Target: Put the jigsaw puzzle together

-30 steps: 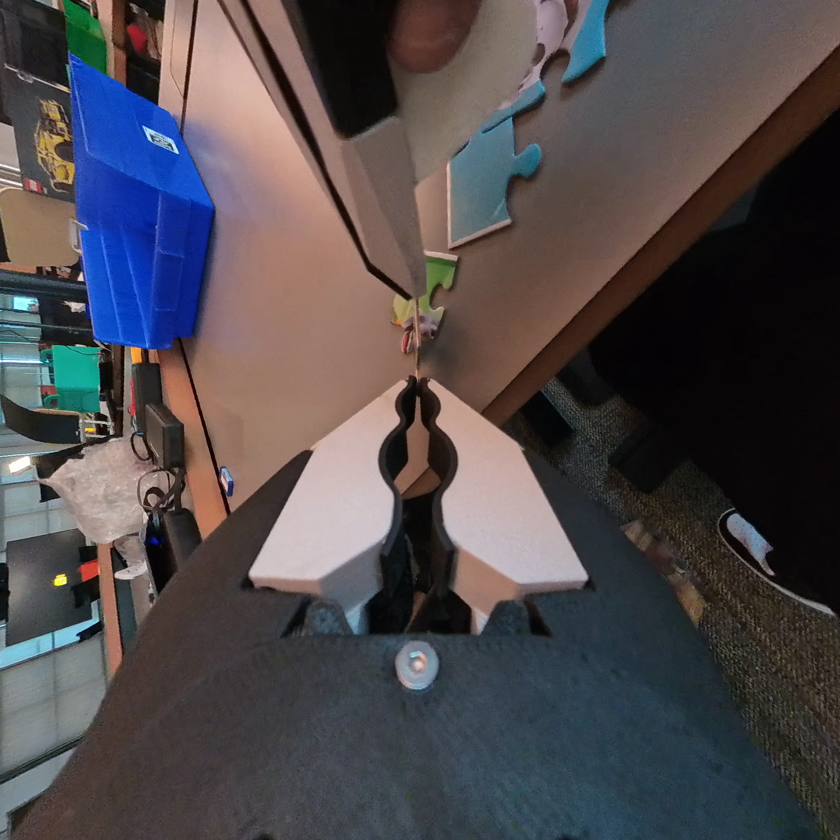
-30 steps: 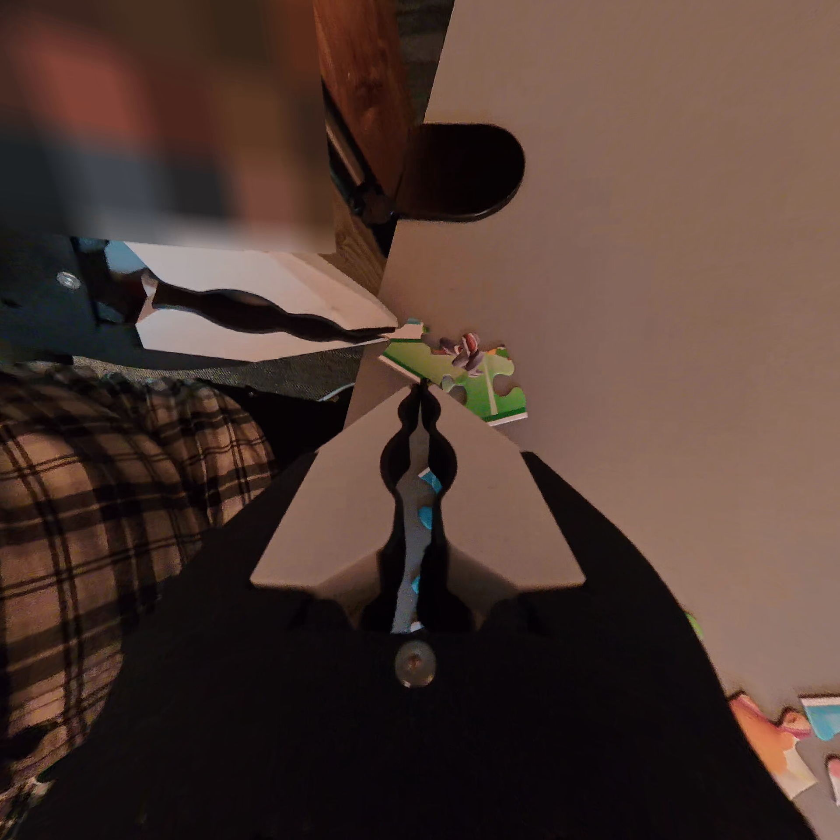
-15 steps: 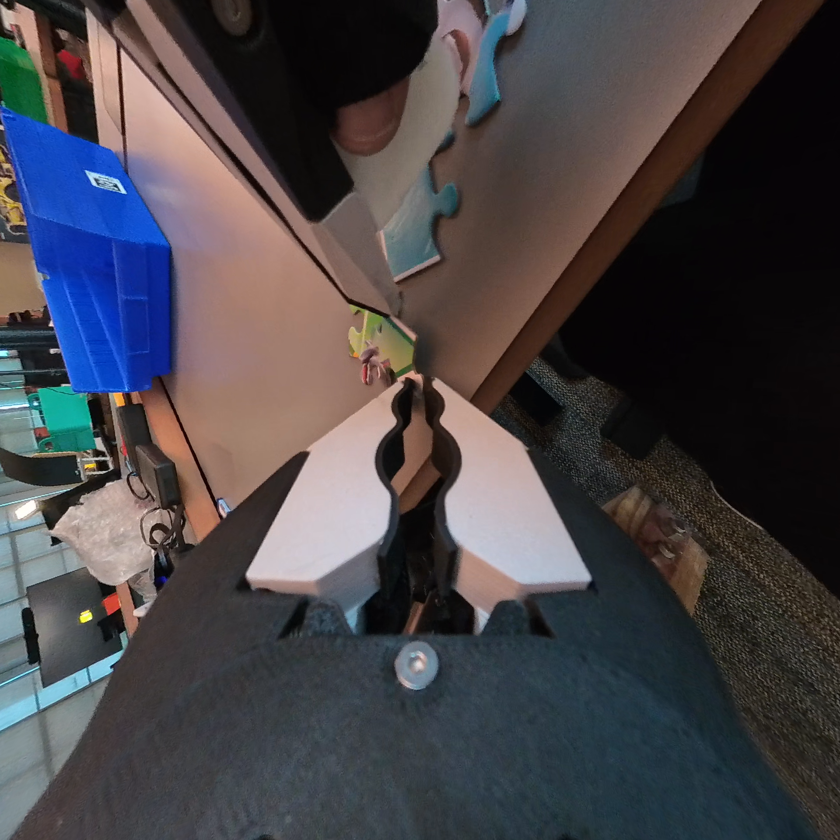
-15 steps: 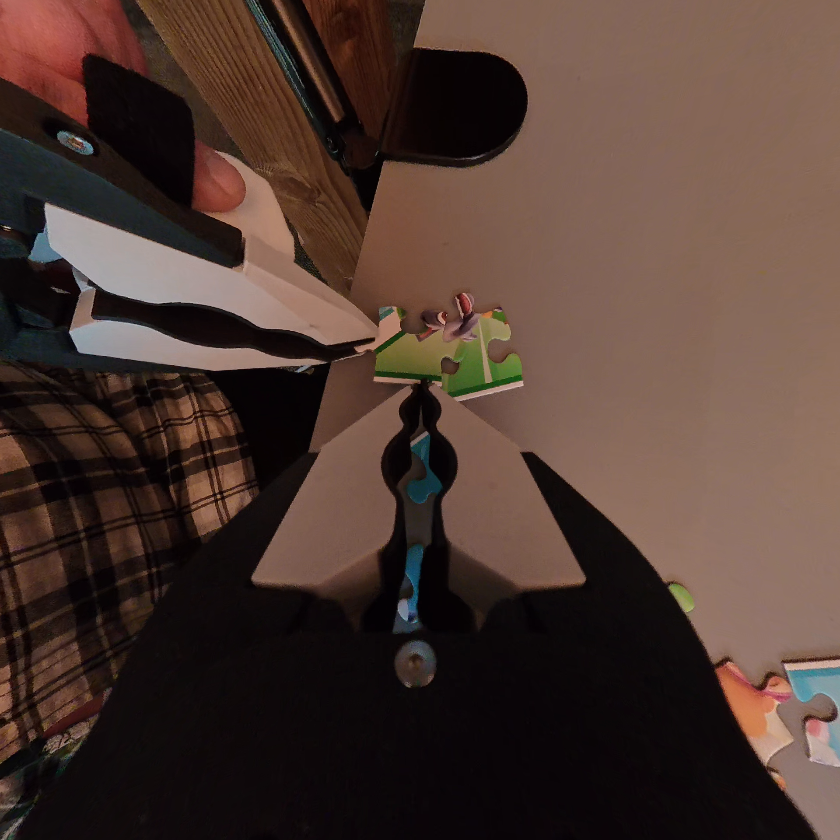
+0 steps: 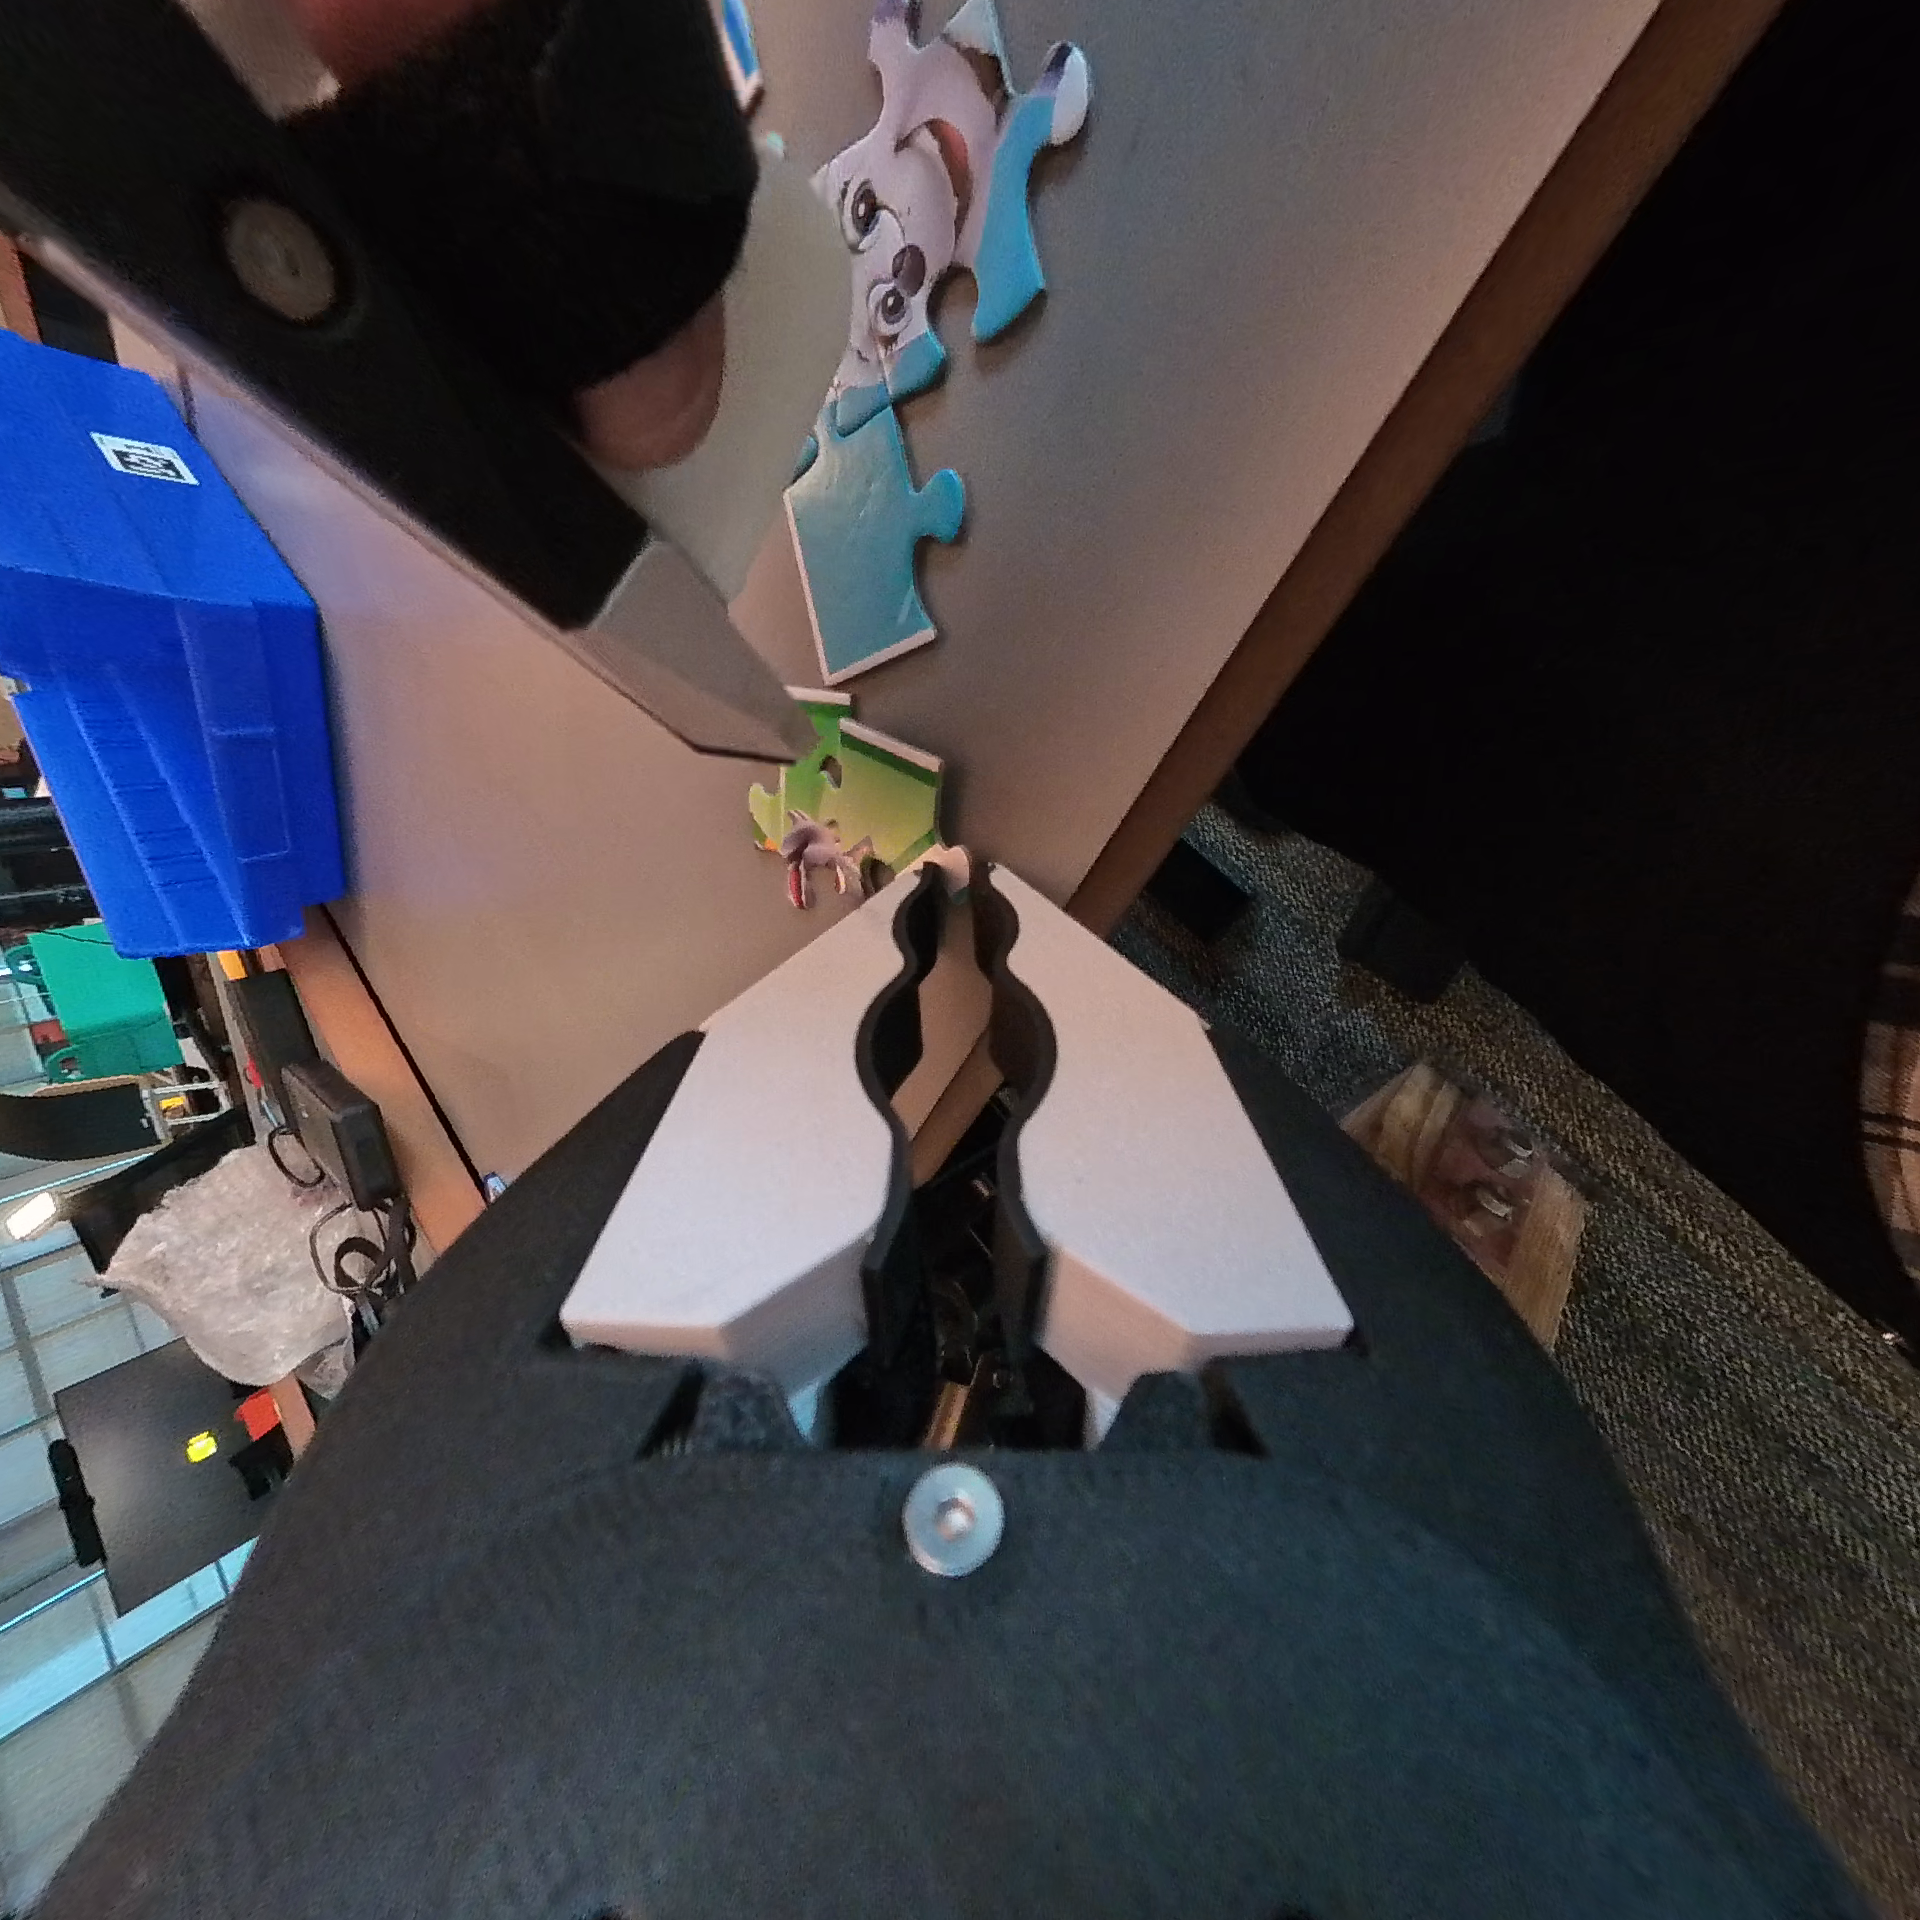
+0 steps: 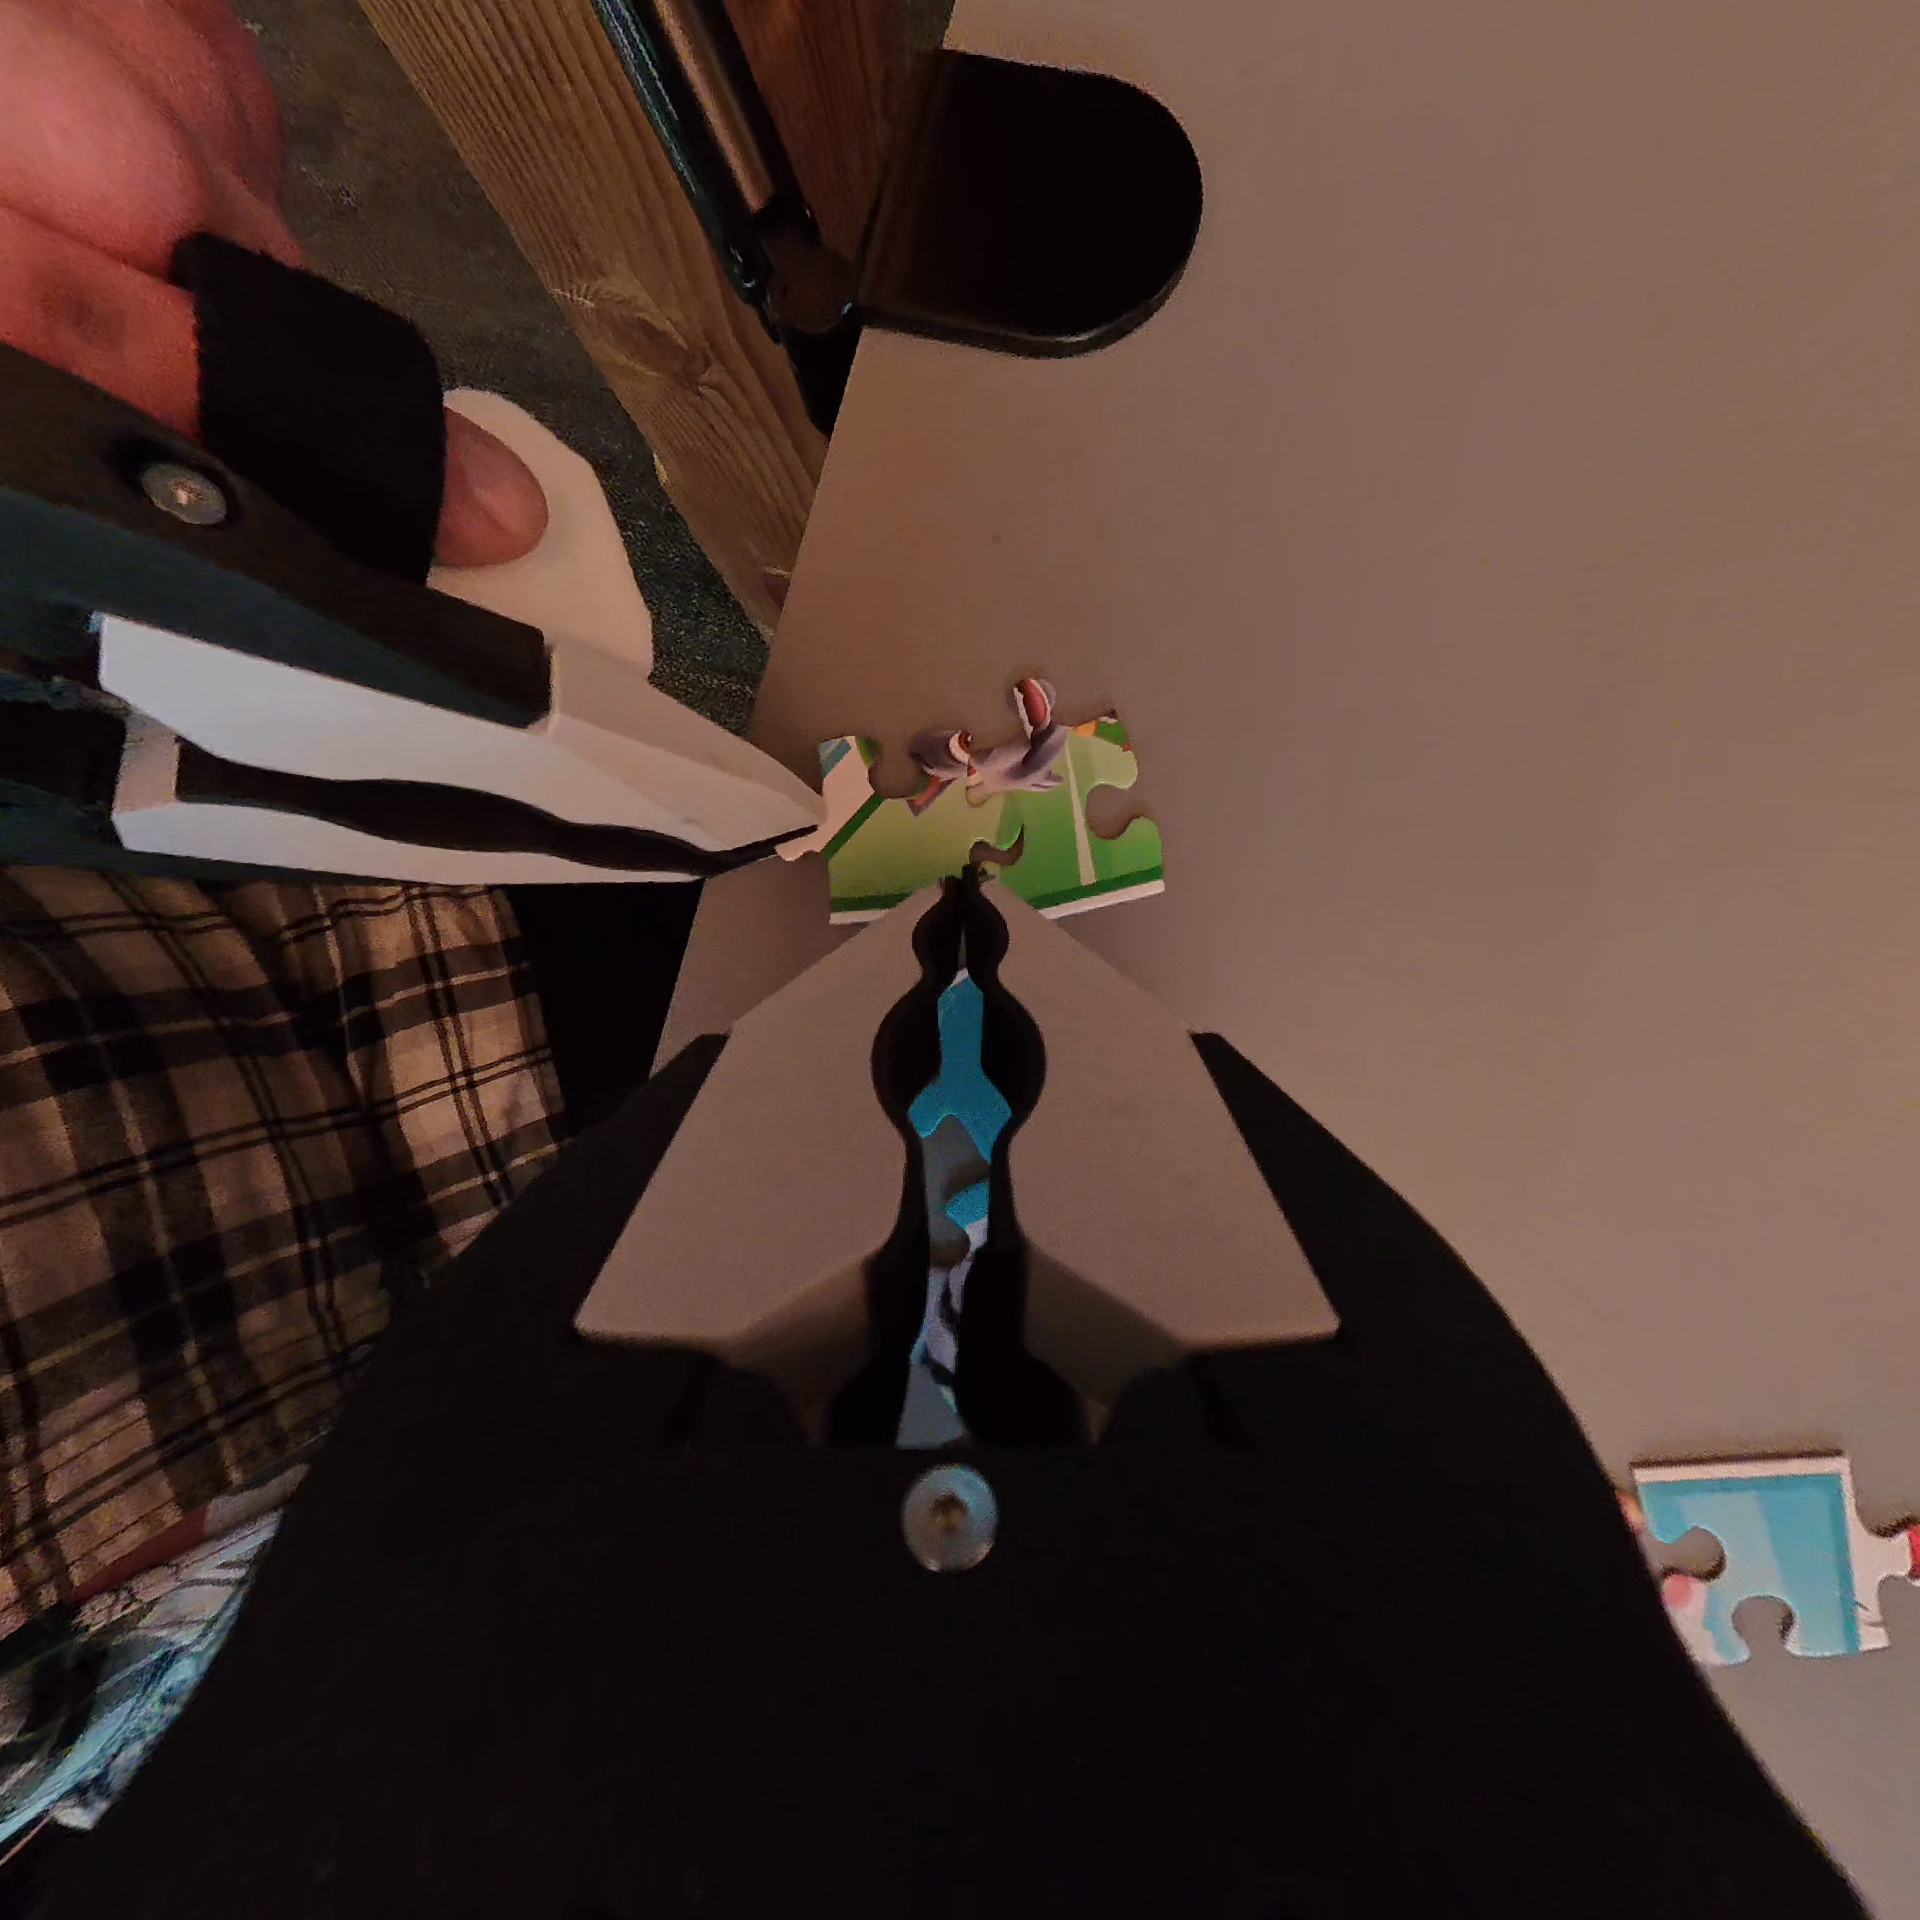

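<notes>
Left wrist view: left gripper (image 5: 954,871) pinches a corner of the green puzzle pieces (image 5: 857,810) at the table (image 5: 1195,520) edge, likely steadying them.
Right wrist view: right gripper (image 6: 964,881), fingers together, presses the joined pair's near edge; whether it grips is unclear. Blue piece (image 6: 1756,1558) lies apart.

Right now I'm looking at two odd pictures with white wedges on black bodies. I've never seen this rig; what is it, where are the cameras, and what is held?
There is no robot. A person holds two pincer tools, each carrying a camera that looks along its white fingers. One picture shows the left gripper, the other the right gripper. On the grey table lie two joined green pieces, a blue piece and a dog-face piece. The left gripper pinches the corner of the green pieces. The right gripper is shut with its tip at their edge.
</notes>
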`<state>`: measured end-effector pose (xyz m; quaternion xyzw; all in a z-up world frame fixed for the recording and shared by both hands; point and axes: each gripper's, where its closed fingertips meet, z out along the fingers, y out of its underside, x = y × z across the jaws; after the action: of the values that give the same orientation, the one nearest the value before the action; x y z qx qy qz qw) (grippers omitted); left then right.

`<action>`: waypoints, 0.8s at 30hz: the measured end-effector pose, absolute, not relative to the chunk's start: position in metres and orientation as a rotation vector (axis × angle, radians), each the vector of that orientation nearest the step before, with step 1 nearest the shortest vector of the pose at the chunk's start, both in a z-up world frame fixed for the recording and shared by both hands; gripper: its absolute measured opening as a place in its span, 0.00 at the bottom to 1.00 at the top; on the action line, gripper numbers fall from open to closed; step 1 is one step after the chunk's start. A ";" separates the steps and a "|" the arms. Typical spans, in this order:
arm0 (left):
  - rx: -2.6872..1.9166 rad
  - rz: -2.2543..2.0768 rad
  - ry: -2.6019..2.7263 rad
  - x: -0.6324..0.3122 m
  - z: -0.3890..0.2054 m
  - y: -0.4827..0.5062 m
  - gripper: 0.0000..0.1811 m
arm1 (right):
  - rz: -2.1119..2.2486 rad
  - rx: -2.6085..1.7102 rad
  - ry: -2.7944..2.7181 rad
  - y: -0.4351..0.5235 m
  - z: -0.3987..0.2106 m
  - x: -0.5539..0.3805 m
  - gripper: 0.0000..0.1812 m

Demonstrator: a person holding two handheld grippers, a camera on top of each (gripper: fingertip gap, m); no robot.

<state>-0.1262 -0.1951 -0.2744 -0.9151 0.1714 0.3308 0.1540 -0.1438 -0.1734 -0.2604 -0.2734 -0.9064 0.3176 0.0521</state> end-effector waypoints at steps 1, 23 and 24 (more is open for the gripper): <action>-2.625 0.947 0.492 -0.126 -0.274 -0.195 0.03 | 0.977 -0.816 -2.756 -0.176 -0.260 -0.145 0.00; -2.632 0.475 0.426 -0.101 -0.274 -0.188 0.05 | 0.799 -0.776 -2.810 -0.178 -0.275 -0.154 0.00; -2.617 0.397 0.388 -0.098 -0.272 -0.190 0.05 | 0.793 -0.770 -2.808 -0.178 -0.275 -0.154 0.00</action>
<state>-0.0977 -0.1895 -0.2717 -0.9517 0.1412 0.1443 0.2312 -0.1541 -0.1784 -0.2745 -0.2546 -0.9287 0.2623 0.0619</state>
